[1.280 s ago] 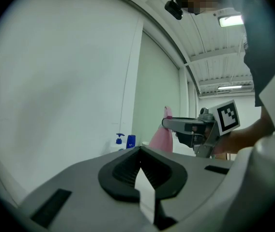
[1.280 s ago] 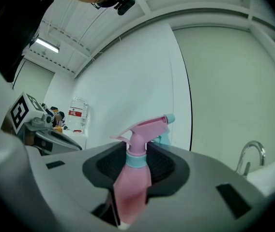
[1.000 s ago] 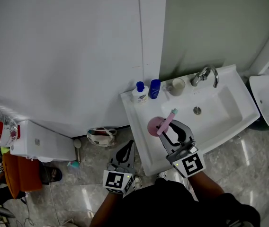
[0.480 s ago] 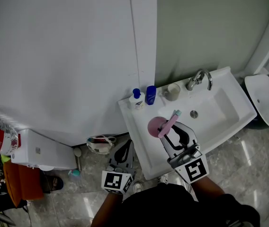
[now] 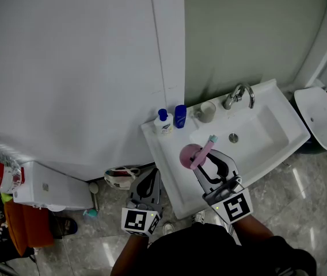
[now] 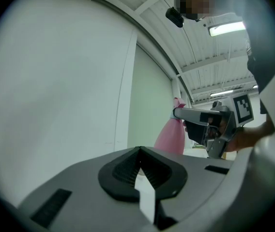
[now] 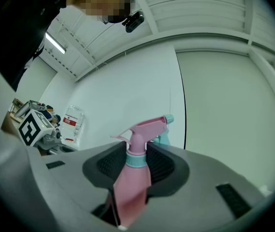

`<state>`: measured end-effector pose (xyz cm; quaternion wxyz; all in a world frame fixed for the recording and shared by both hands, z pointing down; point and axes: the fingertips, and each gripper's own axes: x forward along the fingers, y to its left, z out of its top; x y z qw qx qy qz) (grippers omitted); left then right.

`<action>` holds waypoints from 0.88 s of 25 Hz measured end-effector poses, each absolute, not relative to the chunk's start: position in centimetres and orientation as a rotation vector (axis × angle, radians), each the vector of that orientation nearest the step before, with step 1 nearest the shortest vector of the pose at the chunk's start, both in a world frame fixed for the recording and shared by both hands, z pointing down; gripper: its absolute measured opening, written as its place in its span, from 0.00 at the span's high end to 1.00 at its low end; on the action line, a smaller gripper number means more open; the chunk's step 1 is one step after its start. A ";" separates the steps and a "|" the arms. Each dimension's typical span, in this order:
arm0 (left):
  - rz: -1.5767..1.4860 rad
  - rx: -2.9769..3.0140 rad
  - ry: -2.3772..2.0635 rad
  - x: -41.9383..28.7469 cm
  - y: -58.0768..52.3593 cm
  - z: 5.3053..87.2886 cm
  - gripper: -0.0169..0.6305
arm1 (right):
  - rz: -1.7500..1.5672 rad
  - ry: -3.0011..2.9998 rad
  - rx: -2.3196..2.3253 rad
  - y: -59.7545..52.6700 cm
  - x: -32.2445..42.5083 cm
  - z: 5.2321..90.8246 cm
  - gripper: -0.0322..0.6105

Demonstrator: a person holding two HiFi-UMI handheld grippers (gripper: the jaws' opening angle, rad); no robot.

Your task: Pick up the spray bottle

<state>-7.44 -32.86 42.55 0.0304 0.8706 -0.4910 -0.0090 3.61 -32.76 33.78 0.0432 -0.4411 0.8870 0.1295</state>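
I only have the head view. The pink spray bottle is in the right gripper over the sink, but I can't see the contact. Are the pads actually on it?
Observer: Yes. In the right gripper view, the right gripper has both pads pressed on the spray bottle at its neck, level with the teal collar.
Operator: Is the left one carrying anything?
Observer: No. The left gripper view shows the left gripper with its jaws together and nothing between them.
Operator: How does the bottle hang?
Observer: In the left gripper view it stands about upright below the right gripper's jaws. Its base is hidden behind the left gripper's body.
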 end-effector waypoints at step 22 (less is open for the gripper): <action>-0.036 2.693 -1.505 -7.1 -32.3 42.1 0.98 | 0.417 2.744 -1.398 -33.3 3.8 35.6 0.75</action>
